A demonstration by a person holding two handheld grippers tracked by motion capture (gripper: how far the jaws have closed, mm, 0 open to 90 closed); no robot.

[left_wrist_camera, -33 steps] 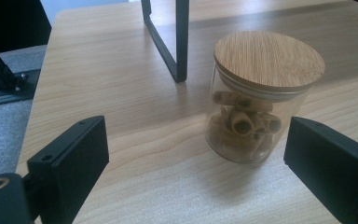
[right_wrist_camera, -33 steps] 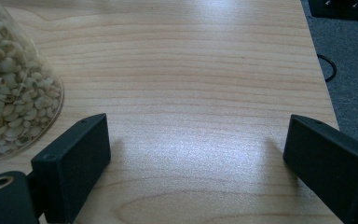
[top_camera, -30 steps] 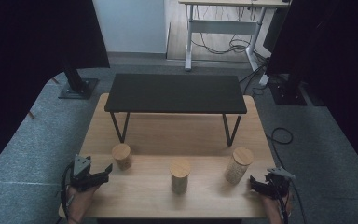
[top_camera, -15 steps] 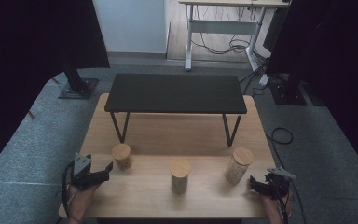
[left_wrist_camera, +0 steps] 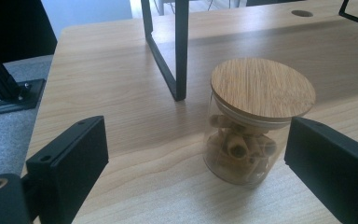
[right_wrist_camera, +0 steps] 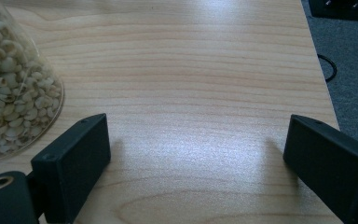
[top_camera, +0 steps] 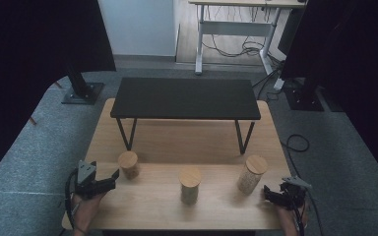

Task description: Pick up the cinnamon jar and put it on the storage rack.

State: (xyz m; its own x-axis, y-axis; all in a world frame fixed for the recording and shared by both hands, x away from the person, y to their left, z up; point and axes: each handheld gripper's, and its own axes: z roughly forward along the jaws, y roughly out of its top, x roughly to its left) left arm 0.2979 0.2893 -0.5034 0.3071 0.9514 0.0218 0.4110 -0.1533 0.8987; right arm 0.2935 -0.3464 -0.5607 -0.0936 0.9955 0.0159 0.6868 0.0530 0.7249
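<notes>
Three glass jars with wooden lids stand in a row on the wooden table (top_camera: 157, 137). The left jar (top_camera: 128, 164) (left_wrist_camera: 251, 126) holds short tan pieces. The middle jar (top_camera: 190, 185) stands nearer the front. The right jar (top_camera: 251, 174) (right_wrist_camera: 14, 84) is full of pale round grains. My left gripper (top_camera: 107, 180) (left_wrist_camera: 205, 172) is open just left of the left jar, which sits ahead of its jaws, toward the right one. My right gripper (top_camera: 269, 195) (right_wrist_camera: 200, 163) is open at the table's front right corner, with bare wood between its jaws and the grain jar to its left.
A low black shelf (top_camera: 186, 98) on thin metal legs (left_wrist_camera: 177, 51) spans the back half of the table. Grey carpet (top_camera: 39, 147) surrounds the table. A cable (top_camera: 295, 143) lies on the floor at the right, and stand bases (top_camera: 82, 93) sit behind.
My left gripper has crept slightly forward and right toward the left jar. The right gripper and the jars have stayed put.
</notes>
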